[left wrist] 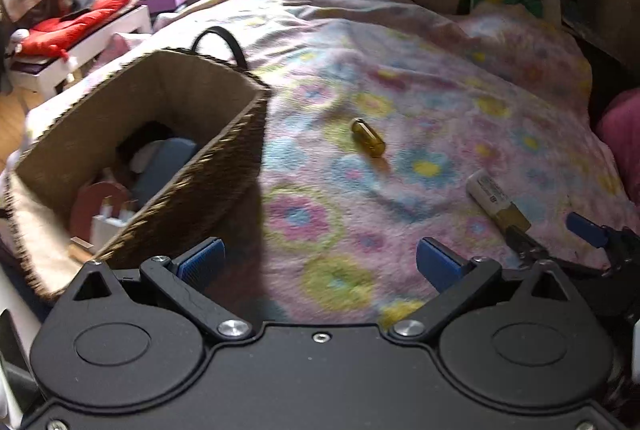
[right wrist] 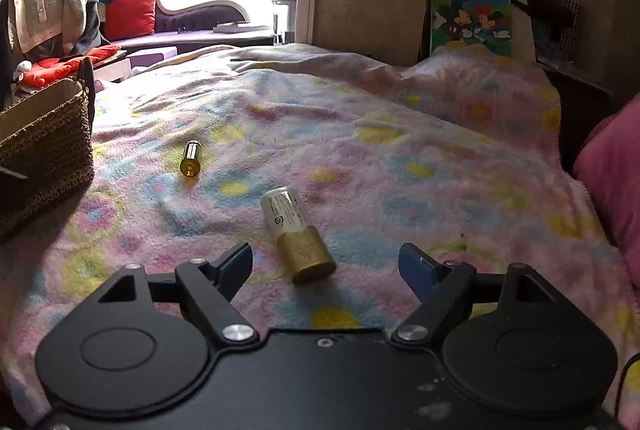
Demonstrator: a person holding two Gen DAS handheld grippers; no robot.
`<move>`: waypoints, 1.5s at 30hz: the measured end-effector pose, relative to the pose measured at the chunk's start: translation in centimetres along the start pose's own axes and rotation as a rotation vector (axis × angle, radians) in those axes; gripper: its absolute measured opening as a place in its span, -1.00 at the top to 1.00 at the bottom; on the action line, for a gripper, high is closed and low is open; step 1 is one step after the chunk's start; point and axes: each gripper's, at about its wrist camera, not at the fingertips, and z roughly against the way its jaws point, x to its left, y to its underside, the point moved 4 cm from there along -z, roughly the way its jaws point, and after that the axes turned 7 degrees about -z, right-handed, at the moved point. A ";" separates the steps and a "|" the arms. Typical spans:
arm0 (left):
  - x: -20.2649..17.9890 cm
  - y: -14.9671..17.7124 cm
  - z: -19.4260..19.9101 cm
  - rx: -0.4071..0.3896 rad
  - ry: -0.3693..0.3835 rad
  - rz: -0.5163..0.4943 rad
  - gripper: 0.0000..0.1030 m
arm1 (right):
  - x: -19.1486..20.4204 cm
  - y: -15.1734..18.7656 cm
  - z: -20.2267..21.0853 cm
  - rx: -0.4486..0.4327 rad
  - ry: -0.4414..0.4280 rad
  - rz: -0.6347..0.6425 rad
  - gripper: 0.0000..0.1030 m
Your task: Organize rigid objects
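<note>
On the fleecy floral blanket (right wrist: 360,117), the white-and-gold tube (right wrist: 298,234), its label print unreadable, lies between the right gripper's (right wrist: 326,264) wide-open, empty jaws, amber vial (right wrist: 191,158) at ten o'clock, woven basket (left wrist: 192,197) at nine; left gripper (left wrist: 320,262) gapes empty.

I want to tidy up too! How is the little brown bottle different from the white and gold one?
The brown bottle is small, see-through amber; the white and gold bottle is bigger, with a printed label. The brown one lies nearer the basket, the other nearer the right gripper. Both lie sideways on the blanket.
</note>
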 end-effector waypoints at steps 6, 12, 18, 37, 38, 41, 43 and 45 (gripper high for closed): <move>-1.4 -1.6 -2.7 0.039 0.006 -0.039 -0.92 | 0.8 0.2 -2.9 0.011 0.008 0.081 -0.27; -3.5 -3.1 -6.8 0.071 -0.009 -0.154 -0.92 | -3.3 -0.3 -5.0 -0.012 0.223 -0.011 -0.35; -5.6 -4.1 -10.9 -0.001 -0.070 -0.396 -0.81 | -6.6 0.9 -5.2 -0.090 0.142 -0.203 -0.66; -5.8 -8.8 -12.9 -0.027 0.353 -0.249 -0.86 | -7.0 1.7 -5.1 -0.132 0.086 -0.226 -0.83; -5.4 -9.0 -12.3 -0.049 0.308 -0.253 -0.92 | -7.0 1.7 -5.1 -0.133 0.086 -0.225 -0.83; -4.4 -9.4 -11.9 -0.067 0.196 -0.285 -0.92 | -7.0 1.8 -5.1 -0.137 0.086 -0.226 -0.83; -4.5 -9.4 -12.8 -0.046 0.164 -0.327 -0.92 | -7.0 1.9 -5.1 -0.138 0.085 -0.226 -0.83; -5.0 -9.1 -13.8 -0.026 0.157 -0.397 -0.92 | -7.0 1.9 -5.0 -0.138 0.085 -0.226 -0.83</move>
